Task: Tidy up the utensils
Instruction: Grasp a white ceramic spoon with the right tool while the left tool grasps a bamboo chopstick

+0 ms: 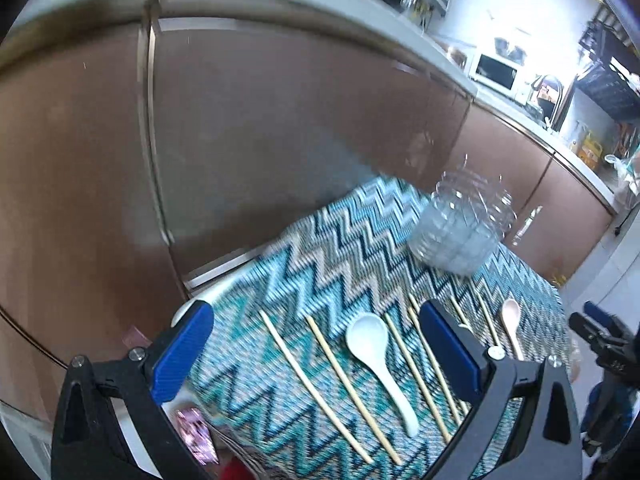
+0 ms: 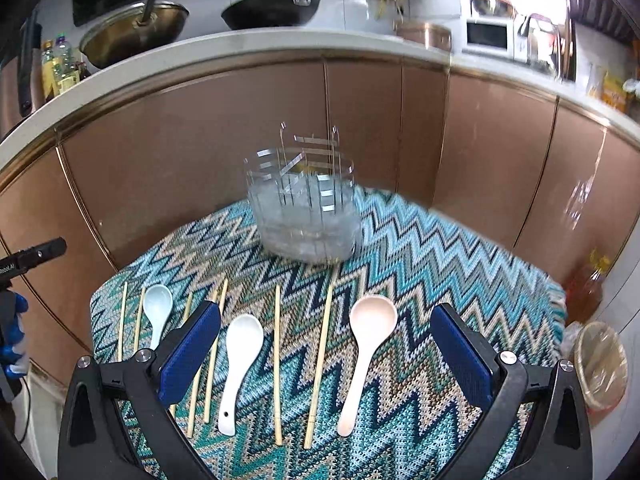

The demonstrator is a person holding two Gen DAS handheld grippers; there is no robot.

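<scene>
On the table's zigzag cloth lie several wooden chopsticks and three spoons: a pale blue spoon, a white spoon and a pink spoon. A clear plastic utensil holder stands upright at the far side. My right gripper hovers open over the white and pink spoons, holding nothing. In the left wrist view my left gripper is open above a white spoon and chopsticks; the holder is farther right.
Brown cabinet doors rise right behind the table under a counter with woks and a microwave. A wicker bin and an oil bottle stand on the floor at the right.
</scene>
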